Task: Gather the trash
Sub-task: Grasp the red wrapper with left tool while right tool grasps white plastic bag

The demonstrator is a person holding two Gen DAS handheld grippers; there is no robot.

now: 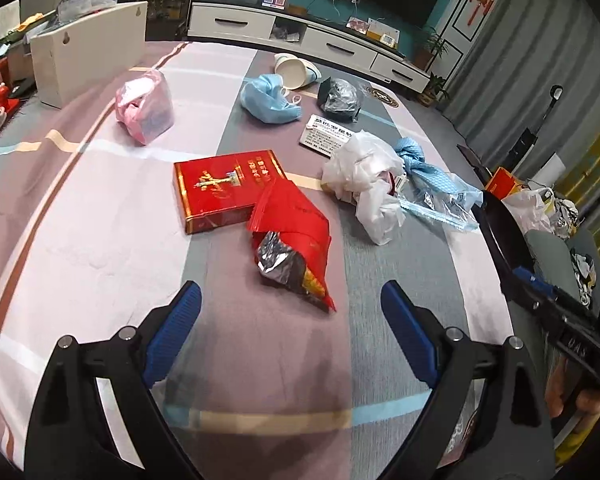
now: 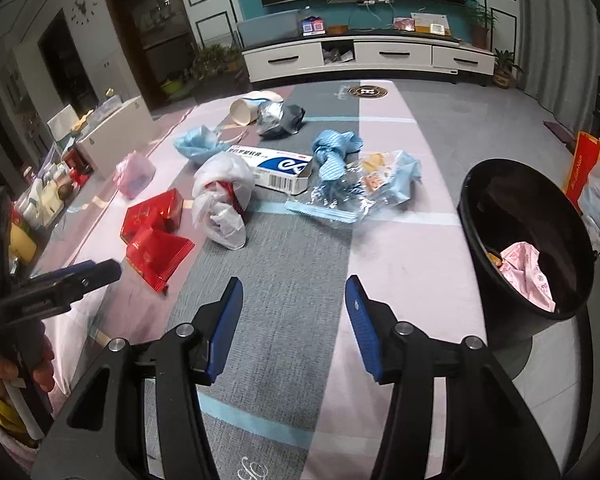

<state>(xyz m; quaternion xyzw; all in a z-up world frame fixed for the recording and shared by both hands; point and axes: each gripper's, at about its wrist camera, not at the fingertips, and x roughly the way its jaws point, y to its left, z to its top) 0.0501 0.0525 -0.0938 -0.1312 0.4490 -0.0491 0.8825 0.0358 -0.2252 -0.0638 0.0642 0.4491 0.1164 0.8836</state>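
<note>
So the table (image 1: 100, 240) is covered in a striped cloth and the trash is scattered all over the middle of it. Both grippers hang over the near edge, angled down at the mess, and both are empty with their jaws spread apart. The left gripper (image 1: 292, 320) is lined up pretty much dead on the torn red snack bag (image 1: 296, 240), which lies just beyond its tips with the foil lining spilling out, half resting on a flat red box (image 1: 224, 192). I'd guess that bag is the next grab since it's closest and sits right between the fingers' line. The right gripper (image 2: 294, 320) is over bare cloth, nothing between its blue pads (image 2: 228, 324), and the black bin (image 2: 528, 248) stands just off the table's right side, with a pink wrapper (image 2: 528, 276) already in the bottom. Makes sense to park the bin there: short swing from table to drop. Further back there's a crumpled white plastic bag (image 2: 220, 204), a white medicine carton (image 2: 276, 172), a knotted blue bag (image 2: 332, 156), a blue face mask (image 1: 268, 100), a tipped paper cup (image 2: 244, 112) and a pink bag (image 1: 144, 108). Lots left to collect, honestly.
</note>
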